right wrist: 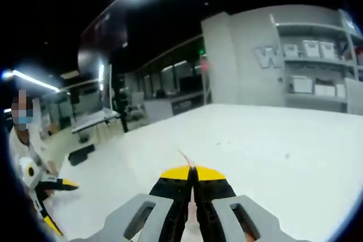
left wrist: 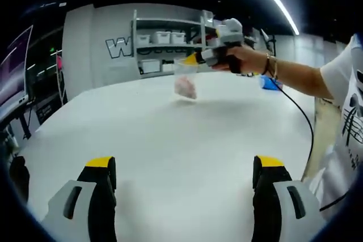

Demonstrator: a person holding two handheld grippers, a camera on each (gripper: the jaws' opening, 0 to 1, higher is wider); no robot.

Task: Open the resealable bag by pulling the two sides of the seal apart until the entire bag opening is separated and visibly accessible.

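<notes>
A clear resealable bag (left wrist: 186, 80) with pinkish contents hangs above the far side of the white table (left wrist: 170, 134). My right gripper (left wrist: 198, 58), held by a hand, is shut on the bag's top edge. In the right gripper view its yellow-tipped jaws (right wrist: 193, 175) are pressed together, and a thin sliver of the bag (right wrist: 185, 159) sticks out past them. My left gripper (left wrist: 184, 165) is low over the near table, wide open, with nothing between its fingers, well short of the bag. It also appears as the left gripper (right wrist: 48, 188) at the far left of the right gripper view.
Shelves with white bins (left wrist: 161, 38) stand behind the table, seen also as shelves (right wrist: 312, 49). A blue object (left wrist: 269, 83) lies at the table's far right. A black cable (left wrist: 300, 111) trails from the right gripper along the person's arm. Broad bare tabletop (right wrist: 255, 140) lies between the grippers.
</notes>
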